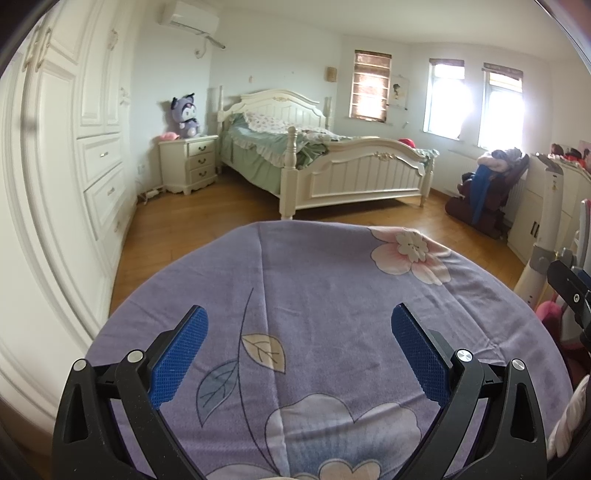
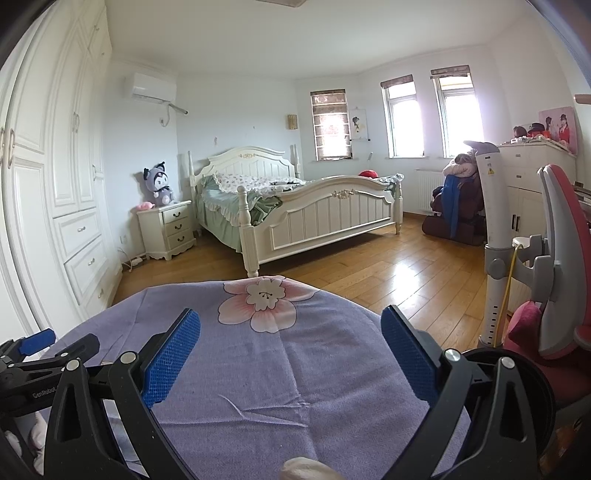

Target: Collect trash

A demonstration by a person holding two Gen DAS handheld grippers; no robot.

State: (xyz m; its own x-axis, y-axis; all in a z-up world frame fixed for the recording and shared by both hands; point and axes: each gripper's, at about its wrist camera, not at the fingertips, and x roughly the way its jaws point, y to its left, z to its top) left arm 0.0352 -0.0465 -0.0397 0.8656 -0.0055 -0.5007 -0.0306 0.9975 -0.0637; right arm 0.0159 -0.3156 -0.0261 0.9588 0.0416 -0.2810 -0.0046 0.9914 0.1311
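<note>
A: At the bottom of both frames the purple flowered cloth [image 1: 332, 295] spreads under the grippers. The left gripper [image 1: 299, 350] has its jaws spread wide and holds nothing. The right gripper [image 2: 291, 354] is just as wide and just as empty.

B: And the trash?

A: I see none. Nothing lies on the cloth in either view. A pale rounded shape sits at the bottom edge of the right view, too cropped to name. The trash may be out of frame.

B: So how should this step go?

A: I judge it is still a search. Keep both grippers wide, tilt them down and sweep slowly over the cloth and the wood floor [image 2: 388, 269] until something loose shows. Only then close in, centring the piece between the pads [image 1: 177, 358]. The cloth is wrinkled near the lower middle of the right view, so a low pinch could catch fabric.

B: Counts?

A: One bed [image 1: 325, 158] at centre, one nightstand [image 1: 190, 162] left of it with three drawers, one plush toy [image 1: 186, 116] on top. One air conditioner [image 1: 190, 16] at upper left. Three windows on the far wall, upper right. One wardrobe [image 1: 74, 147] fills the left edge. Two grippers, no trash counted.
</note>
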